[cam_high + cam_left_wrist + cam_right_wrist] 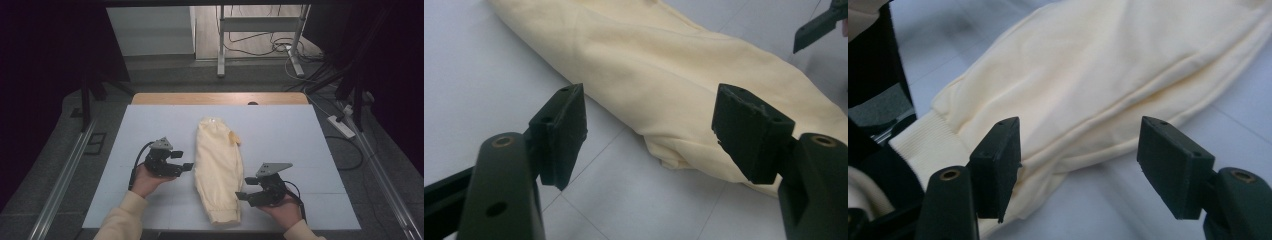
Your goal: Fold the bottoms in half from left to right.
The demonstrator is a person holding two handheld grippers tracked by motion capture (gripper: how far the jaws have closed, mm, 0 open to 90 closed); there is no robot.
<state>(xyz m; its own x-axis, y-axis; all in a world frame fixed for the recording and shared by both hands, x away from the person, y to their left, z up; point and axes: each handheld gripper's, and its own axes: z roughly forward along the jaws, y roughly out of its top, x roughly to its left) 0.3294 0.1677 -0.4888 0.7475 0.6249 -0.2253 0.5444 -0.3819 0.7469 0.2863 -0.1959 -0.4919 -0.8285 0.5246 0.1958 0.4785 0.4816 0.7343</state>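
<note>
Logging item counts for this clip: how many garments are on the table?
1. A cream folded garment lies lengthwise mid-table between the left gripper and right gripper, both open beside it. Nothing suggests another underneath, though its folds could hide one.

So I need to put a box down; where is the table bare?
Bare: the far strip beyond the cream garment, plus both outer sides of the white table. Crowded: the middle, where the left gripper and right gripper flank the garment.
</note>
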